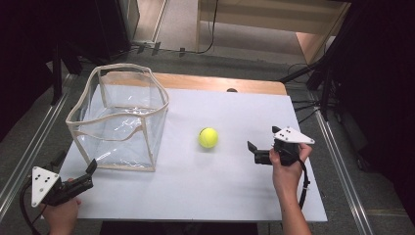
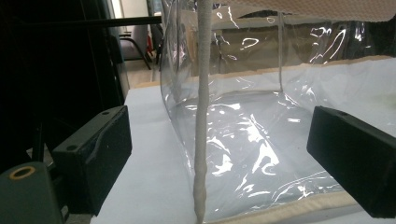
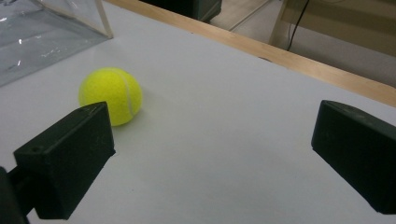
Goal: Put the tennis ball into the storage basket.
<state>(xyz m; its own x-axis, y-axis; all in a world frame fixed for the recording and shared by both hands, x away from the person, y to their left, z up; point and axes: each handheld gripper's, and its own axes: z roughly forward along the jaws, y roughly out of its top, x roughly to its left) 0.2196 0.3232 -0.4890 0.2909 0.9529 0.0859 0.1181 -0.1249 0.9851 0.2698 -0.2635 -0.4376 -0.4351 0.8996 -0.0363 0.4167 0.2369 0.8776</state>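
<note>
1. Left claw (image 1: 91, 169): jaws spread wide, holding nothing. It rests low at the near left corner of the white-topped bench (image 1: 235, 186). Directly ahead of it stands the clear soft-plastic box with cream fabric trim (image 1: 120, 115); in the left gripper view the box's near corner seam (image 2: 201, 140) rises between the jaws without touching either.

2. The box stands upright, top open, nothing inside as far as can be seen. Its walls are thin film and look liable to buckle if gripped hard.

3. The yellow-green felt tennis ball (image 1: 208, 137) lies on the bench, to the right of the box and apart from it, ahead of the right claw and toward its left jaw.

4. Right claw (image 1: 251, 146): jaws fully apart, empty, pointing toward the ball but clear of it. In the right gripper view the ball (image 3: 111, 94) sits just beyond the left jaw's tip, not centred in the gap.

5. Judgement: the step in hand is the approach to grasp the ball, presumably for placing in the box.

6. Recommendations: shift the right claw toward its left until the ball is centred, advance with jaws low so the pads meet the ball's widest part, close gently to stop it rolling off. The left claw may steady the box by its trimmed corner, not the film.
</note>
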